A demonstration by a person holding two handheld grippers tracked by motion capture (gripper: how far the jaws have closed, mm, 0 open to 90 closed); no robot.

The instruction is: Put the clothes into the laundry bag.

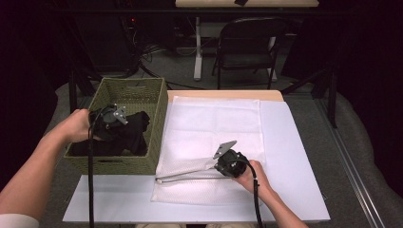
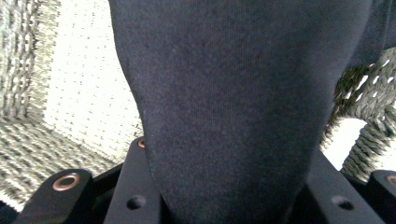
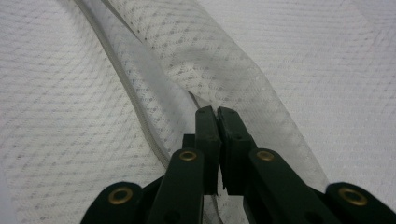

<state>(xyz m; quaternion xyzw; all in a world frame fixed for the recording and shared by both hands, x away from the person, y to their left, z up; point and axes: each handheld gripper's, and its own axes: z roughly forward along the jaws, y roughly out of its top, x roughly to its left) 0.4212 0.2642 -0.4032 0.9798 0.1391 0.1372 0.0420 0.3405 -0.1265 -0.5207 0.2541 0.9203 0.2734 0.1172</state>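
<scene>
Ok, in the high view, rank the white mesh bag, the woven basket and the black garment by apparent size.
1. white mesh bag
2. woven basket, though it sits nearer the camera's edge, so only roughly
3. black garment, partly hidden by the left gripper

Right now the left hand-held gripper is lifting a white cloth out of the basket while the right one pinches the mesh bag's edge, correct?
Not quite: the cloth in the left hand-held gripper is black, not white, as the left gripper view shows. The rest stands.

I see the black garment (image 1: 128,130) bunched between my left gripper's (image 1: 111,124) jaws over the woven basket (image 1: 157,102). The white mesh bag (image 1: 214,126) lies flat, its zippered edge pinched by my right gripper (image 1: 211,166).
</scene>
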